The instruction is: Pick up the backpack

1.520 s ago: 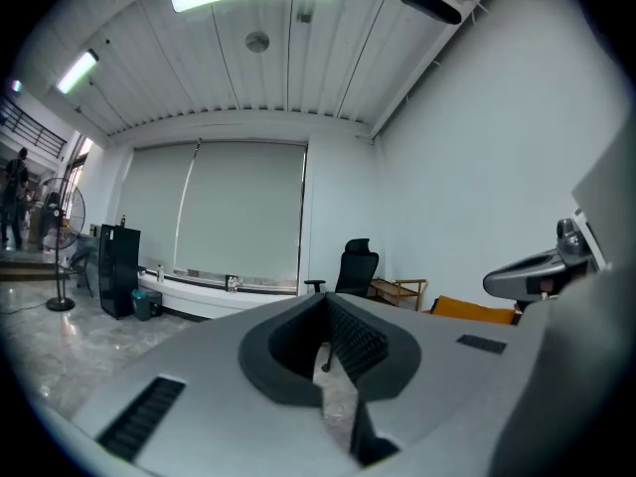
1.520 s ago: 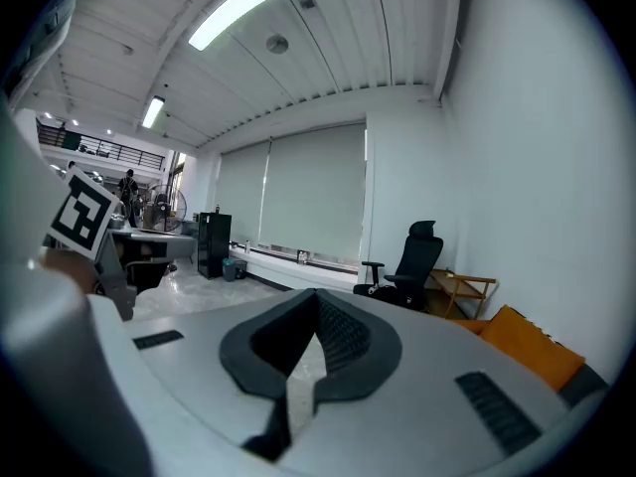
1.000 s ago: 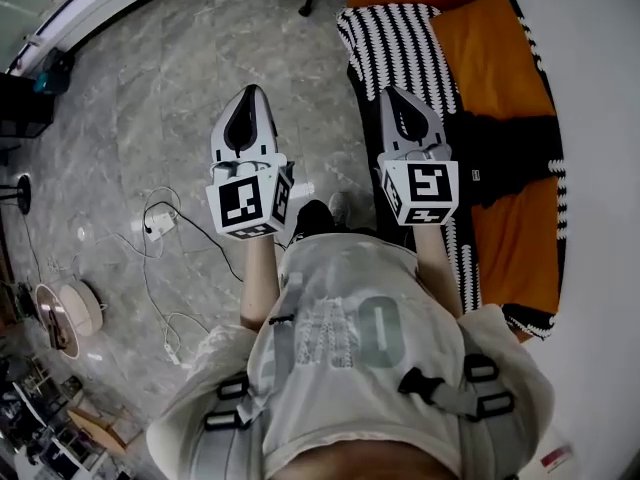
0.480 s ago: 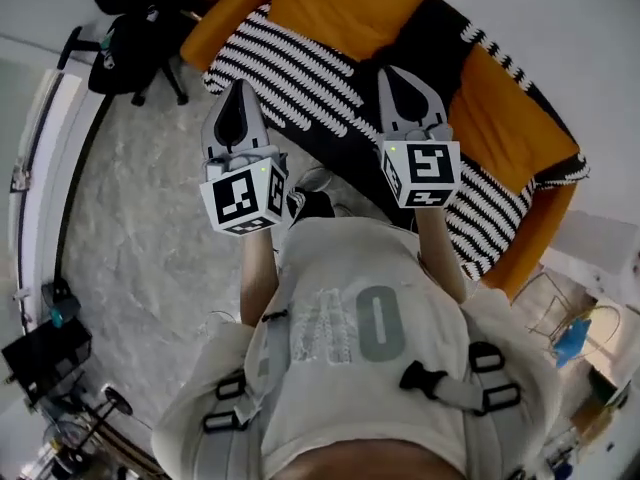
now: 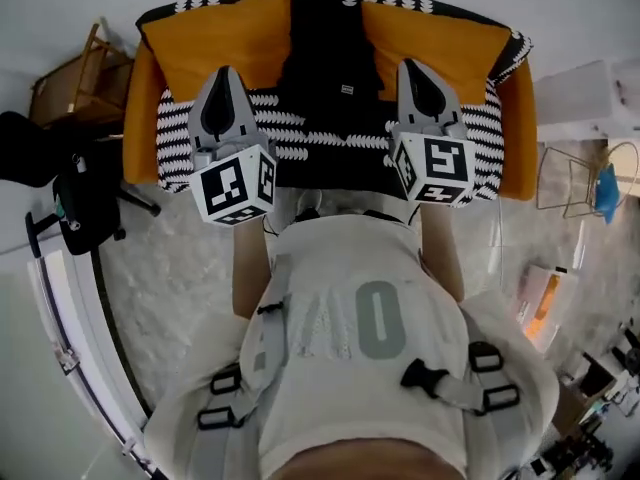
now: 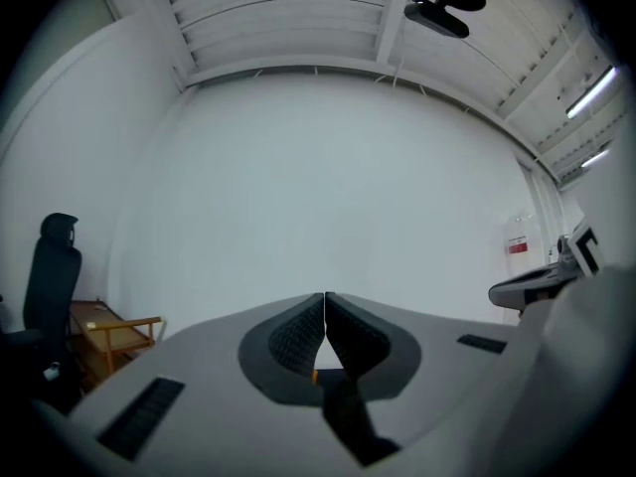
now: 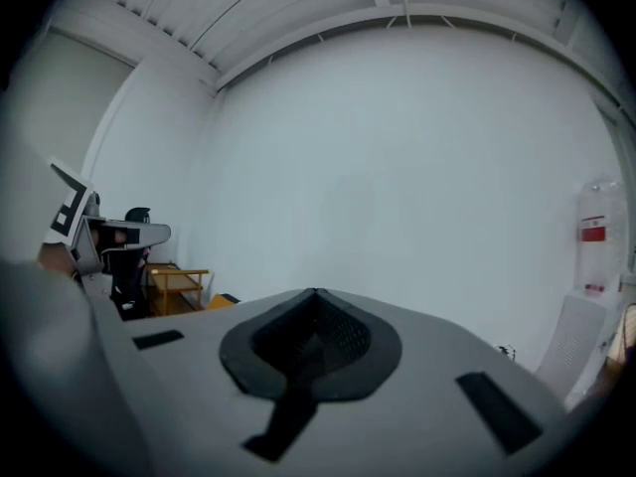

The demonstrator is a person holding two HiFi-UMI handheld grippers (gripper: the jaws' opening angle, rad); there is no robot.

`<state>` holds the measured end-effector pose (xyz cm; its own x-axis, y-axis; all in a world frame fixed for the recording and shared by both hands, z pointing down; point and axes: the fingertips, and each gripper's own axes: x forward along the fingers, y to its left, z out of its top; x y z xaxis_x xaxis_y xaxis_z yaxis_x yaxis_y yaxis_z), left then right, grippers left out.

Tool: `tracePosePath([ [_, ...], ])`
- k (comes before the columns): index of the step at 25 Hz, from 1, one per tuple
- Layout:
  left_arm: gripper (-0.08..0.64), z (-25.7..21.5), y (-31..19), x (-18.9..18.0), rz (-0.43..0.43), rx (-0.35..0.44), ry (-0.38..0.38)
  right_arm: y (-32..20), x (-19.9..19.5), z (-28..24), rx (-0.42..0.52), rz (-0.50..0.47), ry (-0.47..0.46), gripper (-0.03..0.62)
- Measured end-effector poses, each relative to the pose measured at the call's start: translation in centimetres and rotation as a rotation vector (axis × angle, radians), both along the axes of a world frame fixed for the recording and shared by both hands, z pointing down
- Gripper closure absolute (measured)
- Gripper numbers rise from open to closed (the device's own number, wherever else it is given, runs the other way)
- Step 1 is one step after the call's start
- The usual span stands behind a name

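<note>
A pale grey backpack (image 5: pixel 360 318) with a large "0" print, grey straps and black buckles lies against the person's front in the head view. Both grippers are held out level in front of it, over an orange sofa (image 5: pixel 225 33). My left gripper (image 5: pixel 223 76) is shut and empty, its marker cube near the chest. My right gripper (image 5: pixel 411 68) is shut and empty too. In the left gripper view the left gripper (image 6: pixel 325 297) points at a bare white wall with its pads touching. In the right gripper view the right gripper (image 7: pixel 314 293) faces the same wall.
The sofa carries a black-and-white striped throw (image 5: pixel 330 138) and a black middle cushion (image 5: pixel 330 38). A black office chair (image 5: pixel 75 183) and a wooden cart (image 5: pixel 75 78) stand left of it. A white cabinet (image 5: pixel 590 93) and a wire stand (image 5: pixel 575 183) stand at the right.
The whole view has swung from the grey floor round to face the sofa head-on. Both grippers swung along with the body and stayed shut.
</note>
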<state>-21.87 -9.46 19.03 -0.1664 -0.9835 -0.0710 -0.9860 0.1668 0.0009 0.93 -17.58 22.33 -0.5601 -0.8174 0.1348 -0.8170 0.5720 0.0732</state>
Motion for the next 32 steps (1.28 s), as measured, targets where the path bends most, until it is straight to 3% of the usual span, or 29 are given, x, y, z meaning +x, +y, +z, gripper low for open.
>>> tracePosePath([
  [5, 0.54, -0.4, -2.9, 1.6, 0.131, -0.003, -0.024, 0.0, 1.8, -0.1, -0.005, 0.13, -0.041, 0.586],
  [13, 0.54, -0.2, -3.5, 2.3, 0.285, -0.01, -0.02, 1.9, 1.1, 0.9, -0.024, 0.24, -0.059, 0.586],
  [32, 0.54, 0.6, -3.9, 5.0, 0.213, 0.031, 0.02, 2.2, 3.6, 1.0, -0.009, 0.16, -0.083, 0.586],
])
